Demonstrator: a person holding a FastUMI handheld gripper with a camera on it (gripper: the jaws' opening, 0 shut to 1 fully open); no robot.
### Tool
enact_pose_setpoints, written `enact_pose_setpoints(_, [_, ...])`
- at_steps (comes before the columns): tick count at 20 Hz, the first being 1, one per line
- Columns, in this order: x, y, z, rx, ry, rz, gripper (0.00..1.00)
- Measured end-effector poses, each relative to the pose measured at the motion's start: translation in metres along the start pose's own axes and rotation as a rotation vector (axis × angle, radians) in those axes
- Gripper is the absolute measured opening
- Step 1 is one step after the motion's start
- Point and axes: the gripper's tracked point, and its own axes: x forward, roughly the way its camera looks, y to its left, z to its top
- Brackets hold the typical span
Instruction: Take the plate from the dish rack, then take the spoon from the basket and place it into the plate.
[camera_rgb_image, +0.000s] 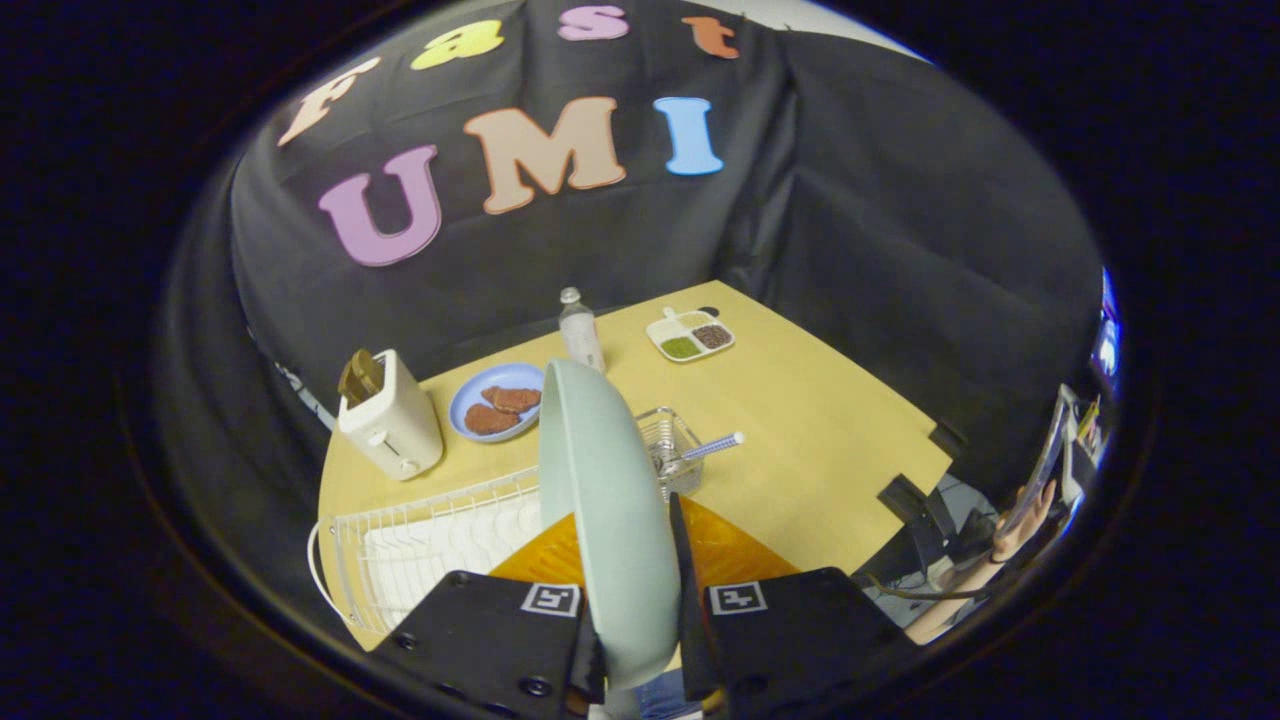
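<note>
Now the gripper (640, 640) pinches the pale green plate (605, 510) on edge, upright between both fingers, above the white dish rack (400, 550) — held by its rim alone, it could slip or swing against the rack.

I saw a smooth, matt plate (610, 500), a white wire dish rack (400, 545), a metal mesh basket (675, 450), and a smooth wooden table (820, 430).
</note>
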Motion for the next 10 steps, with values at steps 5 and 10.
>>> enact_pose_setpoints(5, [0.011,-0.070,-0.020,0.160,0.001,-0.093,0.32])
enact_pose_setpoints(10, [0.030,-0.108,-0.059,0.316,0.047,-0.121,0.32])
